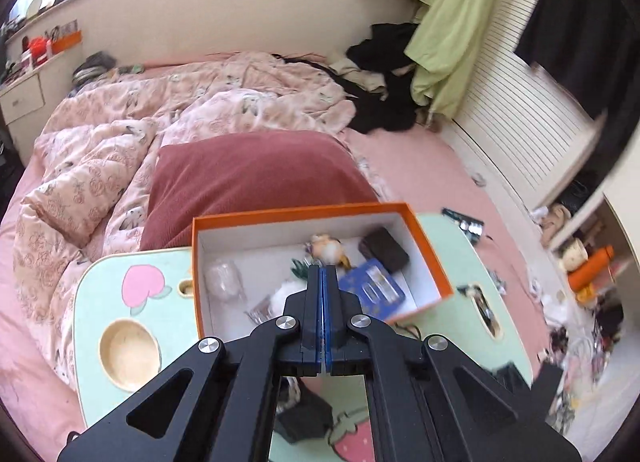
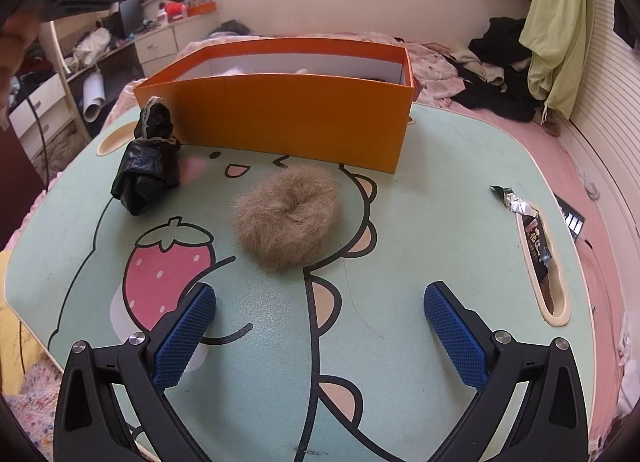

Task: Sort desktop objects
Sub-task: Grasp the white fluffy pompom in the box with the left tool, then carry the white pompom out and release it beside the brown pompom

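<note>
My left gripper [image 1: 324,274] hangs over the orange box [image 1: 424,238] with its fingers pressed together and nothing visible between them. My right gripper [image 2: 320,326] sits low over the mint-green worktop [image 2: 440,222] with its fingers spread wide and empty, aimed at the furry beige scrunchie [image 2: 289,218] lying just in front of the box's near wall. By my reading the sort is well under way: the box already holds a dark case [image 1: 384,248], a blue card of small items [image 1: 376,286], a little figurine [image 1: 328,248] and some clear wrapping [image 1: 222,276]. Left outside are the scrunchie, a black lace-trimmed bundle [image 2: 146,166] beside the box's left corner, and a foil wrapper [image 2: 528,222] at the worktop's right-hand slot. I judge three items remain, the scrunchie likely next.
</note>
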`<state>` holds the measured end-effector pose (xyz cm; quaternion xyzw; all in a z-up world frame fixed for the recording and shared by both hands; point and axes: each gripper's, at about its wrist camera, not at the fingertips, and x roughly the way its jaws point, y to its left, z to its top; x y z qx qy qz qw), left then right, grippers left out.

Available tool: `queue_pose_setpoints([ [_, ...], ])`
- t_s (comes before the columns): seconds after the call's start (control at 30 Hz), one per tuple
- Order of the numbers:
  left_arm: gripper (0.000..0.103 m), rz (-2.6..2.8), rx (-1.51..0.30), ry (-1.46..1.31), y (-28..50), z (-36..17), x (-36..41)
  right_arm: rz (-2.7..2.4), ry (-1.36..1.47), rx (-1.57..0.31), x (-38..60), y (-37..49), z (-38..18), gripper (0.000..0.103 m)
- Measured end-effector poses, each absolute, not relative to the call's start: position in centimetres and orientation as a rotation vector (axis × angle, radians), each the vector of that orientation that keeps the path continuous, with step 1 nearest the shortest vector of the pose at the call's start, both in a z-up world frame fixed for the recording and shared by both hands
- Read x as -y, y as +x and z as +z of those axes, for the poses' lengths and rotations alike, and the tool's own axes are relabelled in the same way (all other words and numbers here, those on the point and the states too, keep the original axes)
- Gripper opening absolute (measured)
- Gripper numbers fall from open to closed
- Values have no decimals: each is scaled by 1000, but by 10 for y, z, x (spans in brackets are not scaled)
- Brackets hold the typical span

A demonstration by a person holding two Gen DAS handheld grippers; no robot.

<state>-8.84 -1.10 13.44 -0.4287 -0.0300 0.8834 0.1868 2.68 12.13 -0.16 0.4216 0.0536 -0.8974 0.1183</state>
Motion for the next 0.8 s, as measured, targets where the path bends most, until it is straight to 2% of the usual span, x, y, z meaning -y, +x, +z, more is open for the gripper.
queue_pose_setpoints([
  [0.03, 1, 2476, 54, -1235, -86, 132, 8, -2625, 1233, -157, -121, 27, -2, 103],
  [0.1, 17, 2472, -19, -1336, -94, 122, -1, -2625, 1233, -157, -122, 27, -2, 103],
  [0.17, 54, 2468, -63, -1435, -109, 109, -8, -2625, 1232, -156, -122, 27, -2, 103],
  [0.2, 59, 2452, -61, -1471, -118, 102, -10, -2625, 1232, -156, -121, 27, -2, 103],
  [0.5, 58, 2329, -160, -1805, -170, 33, -36, -2625, 1233, -155, -122, 28, -2, 103],
  [0.53, 40, 2364, -129, -1783, -171, 34, -32, -2625, 1231, -155, -122, 28, -2, 103],
  [0.57, 35, 2387, -120, -1765, -170, 37, -30, -2625, 1231, -155, -121, 28, -2, 103],
  [0.8, 33, 2436, 71, -1554, -143, 83, 0, -2625, 1232, -157, -122, 27, -3, 103],
])
